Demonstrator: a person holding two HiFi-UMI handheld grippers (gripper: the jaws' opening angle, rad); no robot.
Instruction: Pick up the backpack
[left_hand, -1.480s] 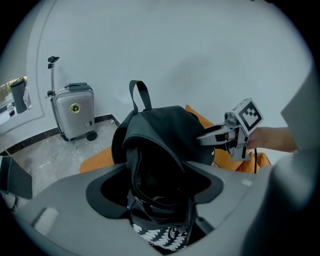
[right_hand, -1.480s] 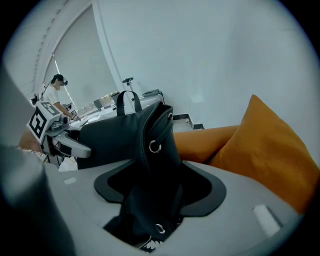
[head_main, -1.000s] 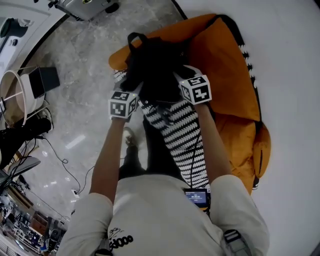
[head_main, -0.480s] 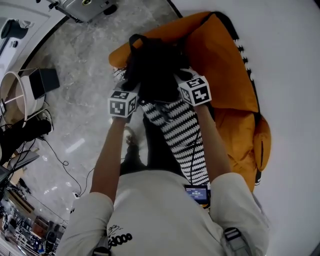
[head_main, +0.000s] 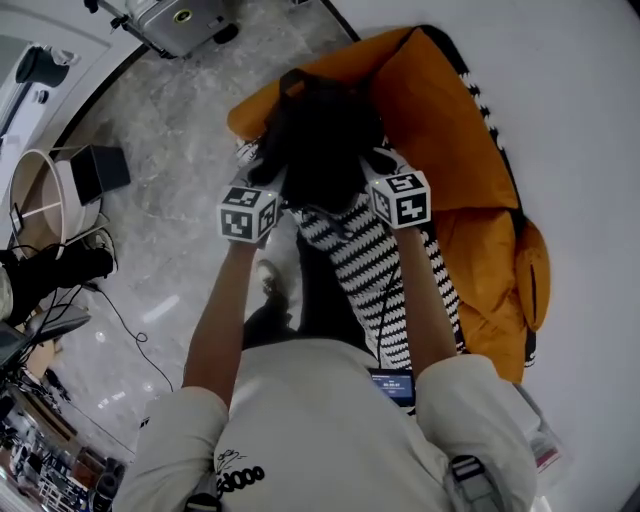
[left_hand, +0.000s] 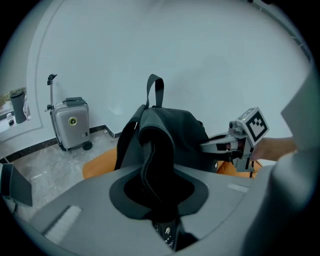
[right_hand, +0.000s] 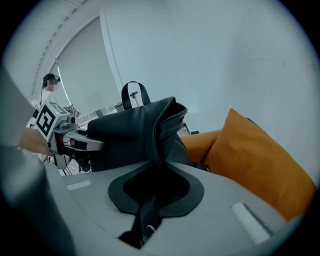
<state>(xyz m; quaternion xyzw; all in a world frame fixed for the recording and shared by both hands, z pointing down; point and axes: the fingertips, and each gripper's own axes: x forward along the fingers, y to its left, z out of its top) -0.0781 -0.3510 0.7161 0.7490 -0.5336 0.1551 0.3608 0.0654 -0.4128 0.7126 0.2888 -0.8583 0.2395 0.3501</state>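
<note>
1. Currently, the left gripper (left_hand: 156, 192) has jaws that have just been closing; they clamp a fold of the black backpack (left_hand: 172, 135).
2. The right gripper's (right_hand: 155, 190) jaws, also just closing, clamp a fold on the opposite side.
3. The backpack hangs between both grippers, over the left end of the orange beanbag (head_main: 455, 130).
4. A silver suitcase (left_hand: 71, 122) stands on the floor (head_main: 190, 120) beyond.

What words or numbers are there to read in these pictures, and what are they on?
Nothing reads clearly.
Black print on the person's white shirt: rounded letters, too blurred to read.
Small blue screen at the person's chest: too small to read.
Left black-and-white marker cube and right black-and-white marker cube: square patterns only, no words.
Silver hard-shell suitcase: a round badge, no letters legible.
</note>
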